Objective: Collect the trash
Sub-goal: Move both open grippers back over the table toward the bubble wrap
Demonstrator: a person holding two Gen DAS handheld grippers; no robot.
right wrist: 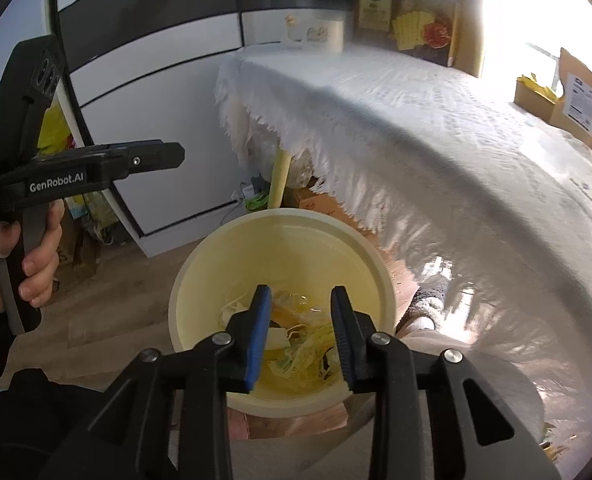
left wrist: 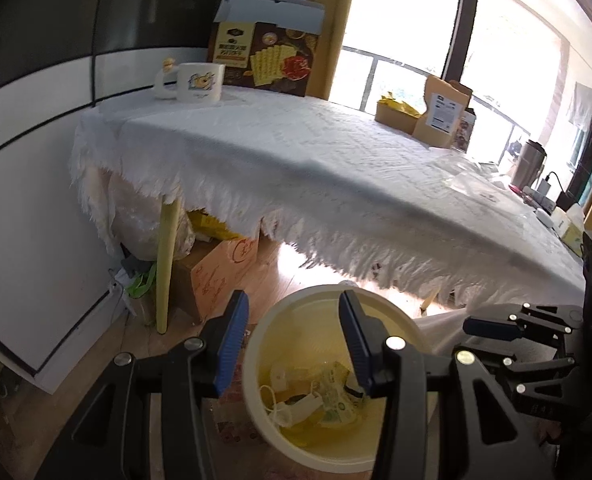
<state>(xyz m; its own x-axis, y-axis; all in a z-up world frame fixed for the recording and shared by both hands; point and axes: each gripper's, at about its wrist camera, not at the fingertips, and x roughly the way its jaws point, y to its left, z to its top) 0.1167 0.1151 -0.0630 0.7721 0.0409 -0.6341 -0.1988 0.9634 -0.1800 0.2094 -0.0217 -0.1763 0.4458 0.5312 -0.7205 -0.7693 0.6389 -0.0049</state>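
Note:
A cream round bin (left wrist: pixel 256 344) (right wrist: pixel 280 216) stands on the wooden floor in front of the table. Inside lies trash (left wrist: pixel 315 398) (right wrist: pixel 303 346): a white face mask, crumpled wrappers and paper scraps. My right gripper (right wrist: pixel 301 322) hangs over the bin's mouth, open, with nothing between its blue pads; the left wrist view shows it side-on (left wrist: pixel 491 328) at the right. My left gripper (left wrist: pixel 294 340) is open and empty above the bin's left rim. From the right wrist view it appears side-on (right wrist: pixel 156 156), held up left of the bin by a hand (right wrist: pixel 36 256).
A table under a white fringed cloth (left wrist: pixel 296 152) (right wrist: pixel 415 120) stands just behind the bin. On it are a mug (left wrist: pixel 198 82), a cracker box (left wrist: pixel 268 56), a brown paper bag (left wrist: pixel 441 112) and clear plastic (left wrist: pixel 467 176). A cardboard box (left wrist: pixel 220 276) sits underneath. A slippered foot (right wrist: pixel 427 304) is right of the bin.

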